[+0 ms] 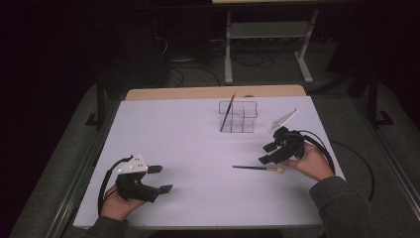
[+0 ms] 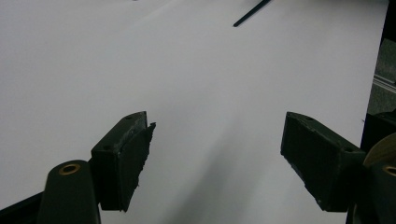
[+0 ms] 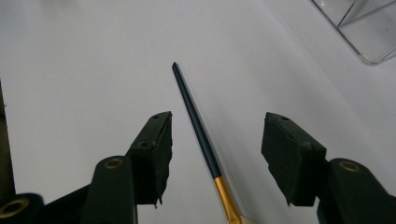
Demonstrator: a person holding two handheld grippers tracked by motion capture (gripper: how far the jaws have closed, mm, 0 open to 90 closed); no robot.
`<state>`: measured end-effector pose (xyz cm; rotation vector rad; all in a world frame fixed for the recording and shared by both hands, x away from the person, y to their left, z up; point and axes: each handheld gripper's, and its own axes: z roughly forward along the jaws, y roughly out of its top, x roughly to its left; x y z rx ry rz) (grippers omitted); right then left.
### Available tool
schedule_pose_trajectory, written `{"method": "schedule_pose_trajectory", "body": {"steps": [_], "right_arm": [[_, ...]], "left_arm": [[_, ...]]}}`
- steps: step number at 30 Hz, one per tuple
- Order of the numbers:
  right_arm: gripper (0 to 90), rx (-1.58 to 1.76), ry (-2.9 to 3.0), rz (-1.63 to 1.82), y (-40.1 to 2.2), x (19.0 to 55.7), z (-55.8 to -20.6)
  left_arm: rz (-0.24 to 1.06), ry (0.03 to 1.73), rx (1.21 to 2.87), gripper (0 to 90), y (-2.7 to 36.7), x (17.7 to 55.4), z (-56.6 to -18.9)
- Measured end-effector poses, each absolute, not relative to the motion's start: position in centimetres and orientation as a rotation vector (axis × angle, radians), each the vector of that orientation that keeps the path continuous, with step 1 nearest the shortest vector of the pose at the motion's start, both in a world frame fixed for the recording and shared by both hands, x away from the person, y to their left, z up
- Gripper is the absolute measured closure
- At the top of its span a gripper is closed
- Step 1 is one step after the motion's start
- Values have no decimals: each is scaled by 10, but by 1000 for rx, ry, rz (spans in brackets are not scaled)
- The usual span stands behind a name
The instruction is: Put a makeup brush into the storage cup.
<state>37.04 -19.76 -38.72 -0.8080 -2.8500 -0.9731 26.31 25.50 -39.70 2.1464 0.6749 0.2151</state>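
1. Currently, our right gripper (image 3: pixel 215 158) straddles the paintbrush (image 3: pixel 198 126), jaws apart and not yet touching it; the brush lies flat on the table (image 1: pixel 188 144), nearer us than the clear organizer (image 1: pixel 238 117).
2. Closing off-centre could roll the thin handle away.
3. Our left gripper (image 2: pixel 215 163) stands open, well left of the organizer.

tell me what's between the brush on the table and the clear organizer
Only bare white table. In the high view nothing lies between the brush and the organizer; the right gripper sits off to the side, its fingers open around the brush.
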Motion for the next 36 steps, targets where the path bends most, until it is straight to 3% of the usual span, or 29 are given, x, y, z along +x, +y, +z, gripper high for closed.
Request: {"method": "schedule_pose_trajectory", "body": {"steps": [36], "right_arm": [[491, -763, -2886, -871, -199, 364, -412]], "left_arm": [[217, 671, 2147, 231, 255, 263, -396]]}}
